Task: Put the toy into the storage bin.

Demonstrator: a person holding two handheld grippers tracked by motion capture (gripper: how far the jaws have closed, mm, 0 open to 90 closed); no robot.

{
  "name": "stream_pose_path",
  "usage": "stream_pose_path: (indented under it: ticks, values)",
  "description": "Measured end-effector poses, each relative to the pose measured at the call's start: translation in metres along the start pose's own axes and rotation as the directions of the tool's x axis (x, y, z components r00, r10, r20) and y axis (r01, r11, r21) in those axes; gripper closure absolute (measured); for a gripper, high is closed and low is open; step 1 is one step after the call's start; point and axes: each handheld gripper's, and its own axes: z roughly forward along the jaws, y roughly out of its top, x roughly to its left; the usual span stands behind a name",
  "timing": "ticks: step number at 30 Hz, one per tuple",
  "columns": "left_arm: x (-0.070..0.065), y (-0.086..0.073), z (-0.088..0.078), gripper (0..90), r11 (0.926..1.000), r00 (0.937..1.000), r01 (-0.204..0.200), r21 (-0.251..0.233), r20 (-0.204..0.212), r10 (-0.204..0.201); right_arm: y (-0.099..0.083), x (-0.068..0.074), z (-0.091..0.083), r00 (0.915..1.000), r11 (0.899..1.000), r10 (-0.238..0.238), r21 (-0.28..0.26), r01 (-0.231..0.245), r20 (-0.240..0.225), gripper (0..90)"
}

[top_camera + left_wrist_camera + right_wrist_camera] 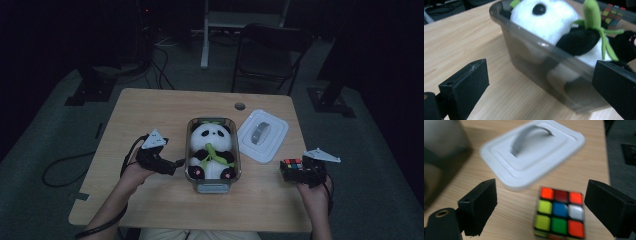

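Note:
A clear plastic container (196, 172) stands mid-table with a black-and-white panda plush (212, 145) lying in it, a green leaf on its chest. The box's white lid (262, 135) rests handle-up to its right. My left gripper (174, 166) is open beside the container's left wall; in the left gripper view the wall of the container (534, 65) and the panda (549, 22) lie ahead of the left gripper (541, 71). A colour cube (292, 165) sits on the table between the open jaws of my right gripper (299, 172). In the right gripper view the cube (560, 212) lies close to the right jaw of that gripper (541, 188).
The lid (531, 152) lies just beyond the cube, and the container (441, 152) is at the far left. A cable hole (240, 106) marks the table's back edge. A dark chair (270, 50) stands behind the table. Cables trail on the floor at left.

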Motion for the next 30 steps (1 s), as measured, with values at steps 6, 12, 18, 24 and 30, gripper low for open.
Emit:
stream_pose_path:
  ticks: [6, 12, 18, 24, 30]
  values:
    - [0.004, -0.01, 0.002, 1.7, 0.9996, 0.9999, 0.01, 0.028, -0.005, -0.01, -0.02, -0.014, 0.008, 0.9984, 0.999, 0.02, 0.043, -0.023, 0.052, 10.9]
    - [0.003, -0.014, 0.003, 1.7, 0.9993, 1.0, 0.007, 0.037, -0.002, -0.006, -0.032, -0.018, 0.018, 0.9979, 0.995, 0.037, 0.085, -0.041, 0.054, 10.9]
    - [0.001, -0.019, 0.006, 1.7, 0.9991, 0.9999, 0.01, 0.042, 0.004, -0.011, -0.035, -0.019, 0.027, 0.9982, 0.993, 0.03, 0.108, -0.035, 0.051, 20.7]
    - [0.002, -0.024, 0.008, 1.7, 0.9986, 0.9998, 0.019, 0.049, 0.002, -0.019, -0.037, -0.021, 0.029, 0.9992, 0.993, 0.021, 0.118, -0.025, 0.034, 32.8]
    - [0.003, -0.028, 0.009, 1.7, 0.9981, 0.9996, 0.026, 0.056, 0.005, -0.027, -0.034, -0.023, 0.027, 0.9994, 0.992, 0.005, 0.128, -0.01, 0.035, 33.9]
